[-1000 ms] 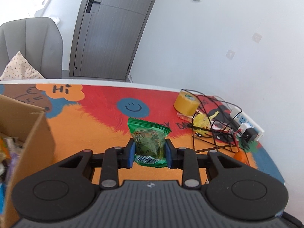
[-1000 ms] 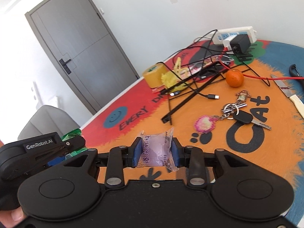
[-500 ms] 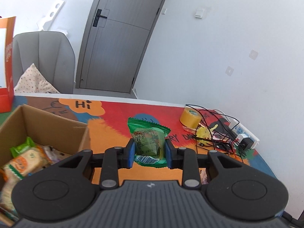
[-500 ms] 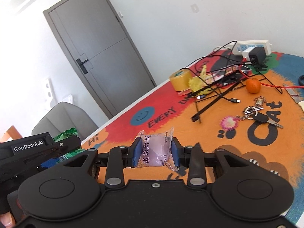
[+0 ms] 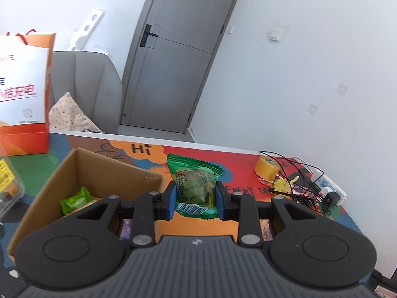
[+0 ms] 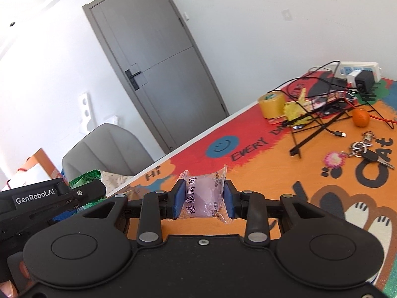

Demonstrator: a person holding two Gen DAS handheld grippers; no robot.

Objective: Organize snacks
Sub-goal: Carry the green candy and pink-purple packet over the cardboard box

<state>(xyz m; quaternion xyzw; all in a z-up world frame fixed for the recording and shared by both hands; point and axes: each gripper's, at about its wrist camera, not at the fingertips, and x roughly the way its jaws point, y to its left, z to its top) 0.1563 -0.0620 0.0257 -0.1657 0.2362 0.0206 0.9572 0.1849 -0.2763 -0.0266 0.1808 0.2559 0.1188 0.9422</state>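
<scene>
The green snack packet point(image 5: 194, 186) sat pinched between the left gripper's point(image 5: 195, 200) blue pads, above the table, with the cardboard box point(image 5: 82, 166) just left of the jaws. The purple snack packet point(image 6: 204, 195) was clamped between the right gripper's point(image 6: 204, 202) pads, the tape roll point(image 6: 270, 104) well beyond.

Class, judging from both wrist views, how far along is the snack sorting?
Done: a light green packet lies in the cardboard box. In hand: left gripper grips a green wrapped snack; right gripper grips a purple snack pouch. Left: boxing both.
</scene>
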